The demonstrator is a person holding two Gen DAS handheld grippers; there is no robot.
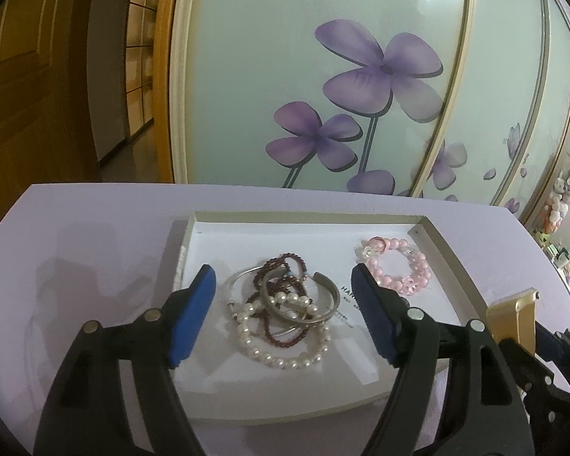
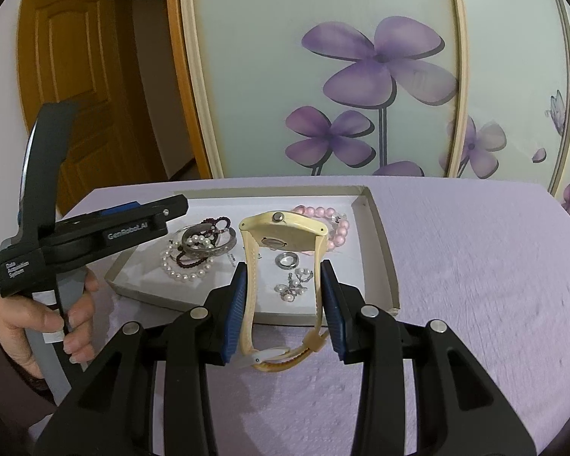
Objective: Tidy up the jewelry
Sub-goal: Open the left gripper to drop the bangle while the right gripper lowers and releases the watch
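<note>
So the landmark here is the shallow white tray (image 1: 442,245) sitting on the lavender tabletop (image 2: 475,266), and everything is placed relative to it.

Right gripper (image 2: 284,296) has its blue pads (image 2: 235,304) clamped on a cream-coloured wristwatch (image 2: 281,233), one pad on each side of the strap loop. The watch stands up on edge with its back facing the camera, the case end leaning out over the tray's near half and the buckle end down at the tray's near edge, between the pad roots. Jaws are fairly narrow, just the width of the strap loop.

Left gripper (image 1: 283,300) is a different story: jaws spread wide, nothing pinched. It hangs over the tray's left half, and the tangled pile lies right in the gap between the pads but below them: a pearl bracelet (image 1: 285,336), a dark red bead strand (image 1: 281,266) and a silver bangle (image 1: 304,296) all knotted together. I can't tell whether the pads touch any of it.

Further toward the tray's far right corner there's a pink bead bracelet (image 1: 397,266), lying apart from the pile. In the right wrist view, a small silver ring (image 2: 287,260) and some pearl earrings (image 2: 294,285) sit in the tray behind the watch strap. A hand (image 2: 38,315) holds the left gripper's handle, off the tray's left side.
</note>
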